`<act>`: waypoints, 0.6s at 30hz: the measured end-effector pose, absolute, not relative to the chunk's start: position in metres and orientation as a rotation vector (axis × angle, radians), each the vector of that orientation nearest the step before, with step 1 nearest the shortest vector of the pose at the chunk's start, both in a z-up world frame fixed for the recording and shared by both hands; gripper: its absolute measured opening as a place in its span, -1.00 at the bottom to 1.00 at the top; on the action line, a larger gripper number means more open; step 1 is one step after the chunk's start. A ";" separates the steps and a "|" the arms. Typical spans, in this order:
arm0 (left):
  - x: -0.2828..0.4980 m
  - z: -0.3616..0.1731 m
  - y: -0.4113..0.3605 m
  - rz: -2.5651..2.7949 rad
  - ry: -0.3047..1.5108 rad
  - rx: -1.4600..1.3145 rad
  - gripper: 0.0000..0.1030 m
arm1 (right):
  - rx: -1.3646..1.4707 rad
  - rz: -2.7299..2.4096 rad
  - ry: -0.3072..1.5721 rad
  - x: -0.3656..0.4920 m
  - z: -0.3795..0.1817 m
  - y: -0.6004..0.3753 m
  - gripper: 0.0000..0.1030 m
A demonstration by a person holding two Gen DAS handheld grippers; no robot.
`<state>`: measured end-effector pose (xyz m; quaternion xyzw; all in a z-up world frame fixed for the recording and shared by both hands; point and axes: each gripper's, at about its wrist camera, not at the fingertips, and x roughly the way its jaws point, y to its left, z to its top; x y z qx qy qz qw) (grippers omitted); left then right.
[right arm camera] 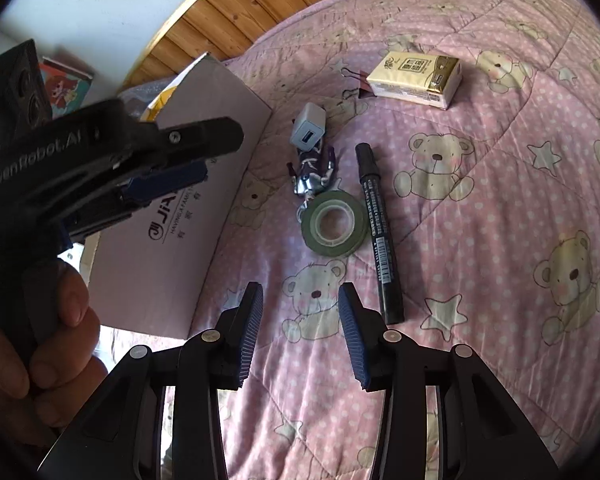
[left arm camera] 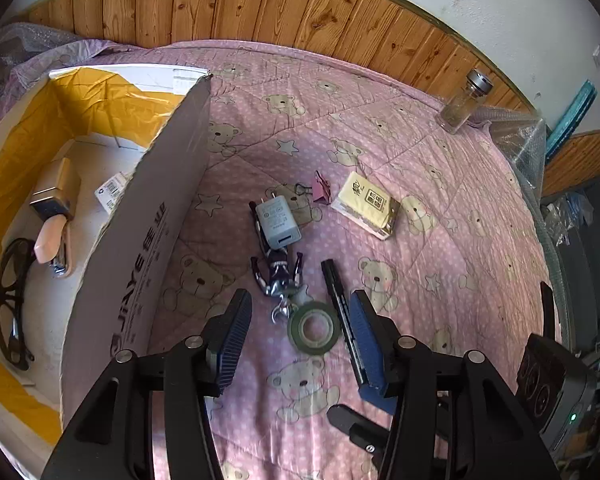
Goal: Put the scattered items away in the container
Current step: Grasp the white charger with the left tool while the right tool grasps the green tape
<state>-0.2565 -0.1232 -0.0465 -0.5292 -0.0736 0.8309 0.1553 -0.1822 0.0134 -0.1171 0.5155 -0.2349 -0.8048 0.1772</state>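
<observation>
Scattered on the pink bear-print quilt (left arm camera: 440, 240) lie a grey charger (left arm camera: 278, 220), a toy figure (left arm camera: 278, 276), a green tape roll (left arm camera: 315, 327), a black marker (left arm camera: 336, 284), a pink binder clip (left arm camera: 320, 190) and a yellow tissue pack (left arm camera: 368, 204). My left gripper (left arm camera: 300, 296) is open, hovering over the figure and tape, holding nothing. A cardboard box (left arm camera: 140, 216) stands to its left. In the right wrist view, my right gripper (right arm camera: 300, 292) is open just short of the tape roll (right arm camera: 334, 224), with the marker (right arm camera: 380, 232) to its right.
Inside the yellow-lined box lie dark glasses (left arm camera: 10, 300) and a pink-tipped stapler-like item (left arm camera: 54, 216). A glass jar (left arm camera: 464, 100) stands at the quilt's far right corner. A wood-panelled wall (left arm camera: 260, 8) runs behind. A hand (right arm camera: 60, 320) grips the left tool's handle beside the box (right arm camera: 188, 200).
</observation>
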 end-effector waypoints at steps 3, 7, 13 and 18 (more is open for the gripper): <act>-0.279 -0.061 -0.118 2.382 -0.216 -1.550 0.03 | 1.497 -2.268 -0.677 -0.195 -0.131 0.015 -0.16; -0.304 -0.084 -0.114 2.380 -0.241 -1.612 0.03 | 1.481 -2.301 -0.648 -0.210 -0.136 0.016 -0.21; -0.328 -0.115 -0.111 2.369 -0.260 -1.679 0.03 | 1.463 -2.365 -0.520 -0.232 -0.134 0.011 -0.33; -0.333 -0.125 -0.110 2.378 -0.245 -1.661 -0.01 | 1.444 -2.430 -0.218 -0.236 -0.133 -0.008 -0.67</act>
